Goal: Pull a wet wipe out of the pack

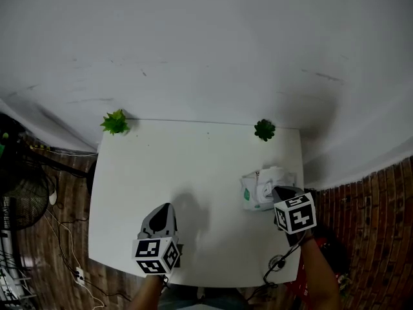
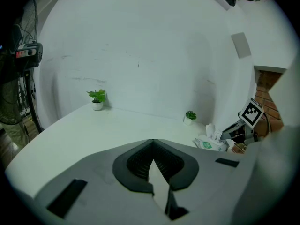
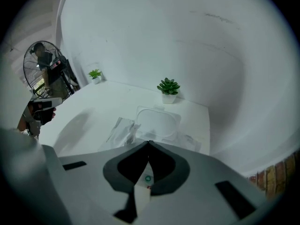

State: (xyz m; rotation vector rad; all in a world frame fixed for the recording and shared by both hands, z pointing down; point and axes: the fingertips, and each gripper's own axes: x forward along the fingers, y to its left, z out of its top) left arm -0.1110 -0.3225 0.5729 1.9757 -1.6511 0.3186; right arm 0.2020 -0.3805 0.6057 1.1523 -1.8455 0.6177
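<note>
A white table (image 1: 193, 186) stands against a plain white wall (image 1: 206, 44). At its far left corner sits a light green plant (image 1: 115, 122) in a small white pot, and near the far right corner a darker green plant (image 1: 264, 130). Left of the table, a black fan (image 1: 16, 192) stands on the wooden floor (image 1: 64, 192), where loose cables (image 1: 71, 263) trail. Brick paving (image 1: 381, 225) shows to the right of the table.
</note>
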